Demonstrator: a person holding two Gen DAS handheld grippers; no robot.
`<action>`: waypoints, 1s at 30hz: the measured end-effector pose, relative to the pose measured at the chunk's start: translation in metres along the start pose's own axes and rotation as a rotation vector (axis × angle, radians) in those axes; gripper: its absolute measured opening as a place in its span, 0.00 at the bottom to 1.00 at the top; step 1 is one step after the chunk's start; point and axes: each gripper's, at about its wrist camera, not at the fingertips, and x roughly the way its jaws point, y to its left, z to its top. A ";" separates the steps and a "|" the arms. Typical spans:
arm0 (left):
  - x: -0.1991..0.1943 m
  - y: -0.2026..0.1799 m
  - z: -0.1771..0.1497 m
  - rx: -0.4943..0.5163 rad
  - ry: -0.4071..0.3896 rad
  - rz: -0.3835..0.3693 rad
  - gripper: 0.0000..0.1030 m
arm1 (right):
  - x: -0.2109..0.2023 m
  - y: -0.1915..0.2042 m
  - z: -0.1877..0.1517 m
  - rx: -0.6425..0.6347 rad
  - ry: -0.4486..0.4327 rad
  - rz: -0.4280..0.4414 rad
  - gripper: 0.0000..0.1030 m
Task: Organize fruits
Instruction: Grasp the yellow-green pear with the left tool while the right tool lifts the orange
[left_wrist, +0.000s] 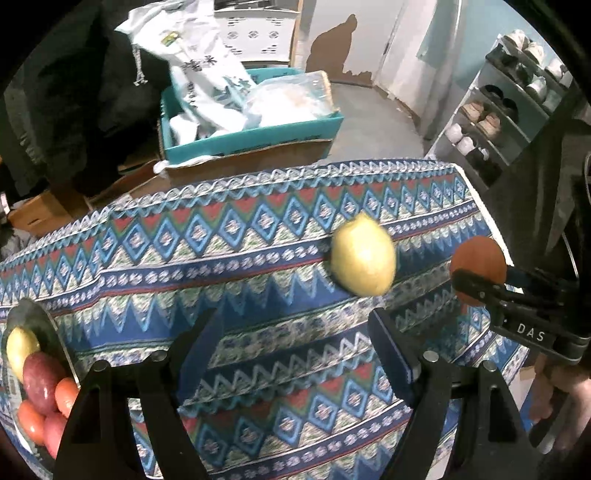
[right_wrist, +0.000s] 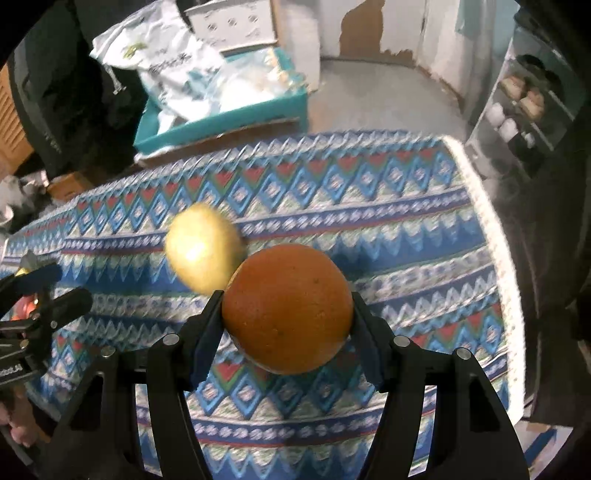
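Orange (right_wrist: 287, 308): we hold it between the two fingers of our right gripper (right_wrist: 288, 325), the blue pads pressing its left and right sides; it sits lifted clear of the cloth, close to the lens in the right wrist view.
Right gripper: clenched on the orange; in the left wrist view we see it (left_wrist: 476, 280) reaching in from the right edge with the orange (left_wrist: 478, 258) at its tip.
Left gripper (left_wrist: 295, 354): our fingers stand wide apart with only patterned cloth between them, so it is released and carries nothing; from the right wrist view it (right_wrist: 55, 291) shows at the far left edge.
Lemon (left_wrist: 364, 254): it lies alone on the tablecloth, ahead and to the right of our left gripper, near the orange but apart from it; in the right wrist view the lemon (right_wrist: 203, 245) is partly hidden behind the orange, and blurred.
Plate (left_wrist: 35, 314): at the left edge of the left wrist view, dark-rimmed, holding a second yellow fruit (left_wrist: 20, 347), a purple-red fruit (left_wrist: 42, 380) and several small orange-red fruits (left_wrist: 66, 395) packed together.
Tablecloth (left_wrist: 221, 258): blue, red and white zigzag bands cover the table.
Teal box (left_wrist: 258, 136): beyond the far table edge, stuffed with white bags.
Shoe rack (left_wrist: 498, 110): at the far right, shelves of shoes.
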 end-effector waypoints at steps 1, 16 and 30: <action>0.002 -0.003 0.003 0.002 -0.002 -0.005 0.85 | 0.002 0.000 0.004 -0.006 -0.006 -0.013 0.63; 0.063 -0.040 0.033 -0.008 0.061 -0.041 0.85 | 0.021 -0.024 0.035 -0.019 -0.012 -0.035 0.63; 0.113 -0.046 0.038 -0.059 0.138 -0.070 0.84 | 0.035 -0.039 0.032 0.058 0.021 -0.025 0.63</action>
